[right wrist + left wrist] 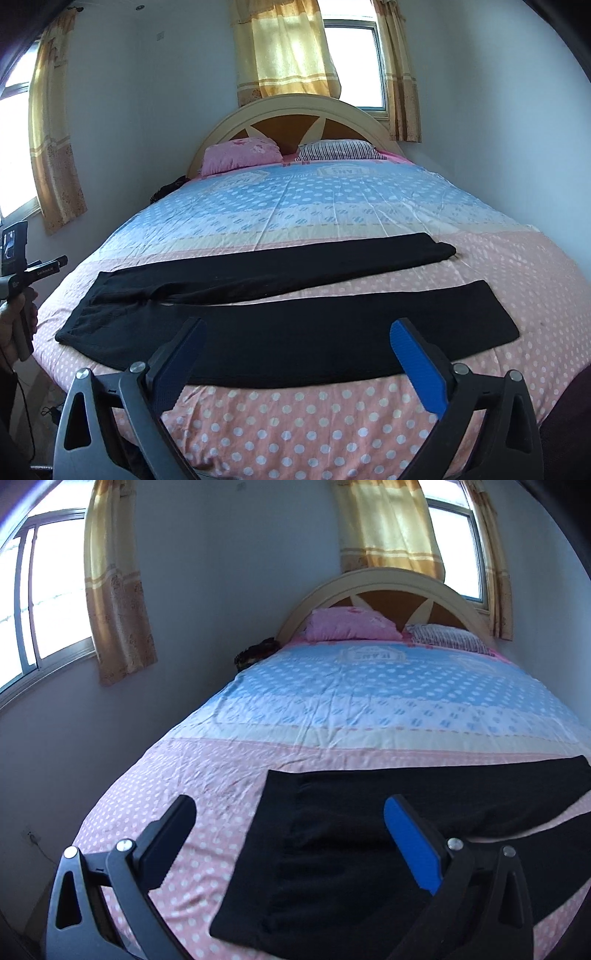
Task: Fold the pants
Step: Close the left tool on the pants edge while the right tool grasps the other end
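Black pants (pixel 280 325) lie flat across the foot of the bed, waist at the left, both legs spread apart and running right. In the left wrist view the waist end of the pants (pixel 351 849) fills the lower middle. My left gripper (pixel 291 808) is open and empty, held above the waistband's left edge. My right gripper (pixel 299 328) is open and empty, held above the near leg at its middle. The left gripper's body and the hand that holds it show at the left edge of the right wrist view (pixel 18 273).
The bed (pixel 332 417) has a pink and blue polka-dot sheet. A pink pillow (pixel 242 153) and a striped pillow (pixel 338 149) lie by the arched headboard (pixel 288 110). Curtained windows are behind and at the left. A dark item (pixel 256 652) sits at the bed's far left.
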The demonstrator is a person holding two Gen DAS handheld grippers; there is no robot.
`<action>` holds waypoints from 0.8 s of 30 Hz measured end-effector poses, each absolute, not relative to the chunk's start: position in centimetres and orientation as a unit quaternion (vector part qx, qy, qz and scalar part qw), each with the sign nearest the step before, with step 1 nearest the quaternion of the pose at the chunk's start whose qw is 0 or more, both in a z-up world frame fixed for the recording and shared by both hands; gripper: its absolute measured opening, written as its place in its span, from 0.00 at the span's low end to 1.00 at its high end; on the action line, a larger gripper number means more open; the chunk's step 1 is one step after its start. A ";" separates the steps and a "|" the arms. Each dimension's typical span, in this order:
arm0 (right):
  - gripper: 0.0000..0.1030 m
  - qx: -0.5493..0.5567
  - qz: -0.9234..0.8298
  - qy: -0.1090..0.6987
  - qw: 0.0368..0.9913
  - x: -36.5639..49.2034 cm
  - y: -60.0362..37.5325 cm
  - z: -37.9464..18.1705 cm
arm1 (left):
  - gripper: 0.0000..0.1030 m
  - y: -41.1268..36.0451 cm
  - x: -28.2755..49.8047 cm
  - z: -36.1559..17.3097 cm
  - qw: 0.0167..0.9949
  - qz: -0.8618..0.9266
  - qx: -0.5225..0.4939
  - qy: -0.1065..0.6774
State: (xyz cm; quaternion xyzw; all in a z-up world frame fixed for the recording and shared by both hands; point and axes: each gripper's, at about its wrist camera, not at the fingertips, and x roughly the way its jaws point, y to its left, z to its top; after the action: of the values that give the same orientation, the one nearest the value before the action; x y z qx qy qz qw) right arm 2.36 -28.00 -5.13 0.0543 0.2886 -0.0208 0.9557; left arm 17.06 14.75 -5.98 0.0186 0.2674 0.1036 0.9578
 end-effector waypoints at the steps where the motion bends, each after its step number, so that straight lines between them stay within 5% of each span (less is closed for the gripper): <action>1: 0.69 0.057 -0.008 0.304 0.951 3.2 -28.6 -5.6 | 1.00 15.8 18.1 -6.1 0.956 0.104 0.038 0.273; 3: 0.52 0.060 -0.011 0.330 0.942 4.7 -30.0 -6.4 | 1.00 17.0 20.8 -8.3 0.947 0.085 0.047 0.305; 4: 0.51 0.056 -0.014 0.341 0.938 5.4 -30.7 -6.8 | 0.98 17.7 21.6 -8.2 0.941 0.094 0.071 0.316; 11: 0.51 0.039 -0.078 0.353 0.931 9.0 -35.9 -6.7 | 0.70 20.6 28.7 -12.9 0.916 0.046 0.043 0.395; 21: 0.51 0.058 -0.101 0.367 0.923 14.9 -41.0 -6.0 | 0.66 22.1 34.2 -16.6 0.899 0.009 0.009 0.438; 24: 0.51 0.073 -0.103 0.369 0.921 16.5 -41.8 -6.3 | 0.58 22.3 34.9 -17.5 0.894 -0.006 0.000 0.447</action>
State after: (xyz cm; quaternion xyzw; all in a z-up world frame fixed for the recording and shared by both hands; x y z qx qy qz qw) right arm 16.54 -41.85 -6.31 0.0726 0.3689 -0.1035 0.9208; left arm 34.88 22.25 -17.45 -0.0002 0.4474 -0.0060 0.8943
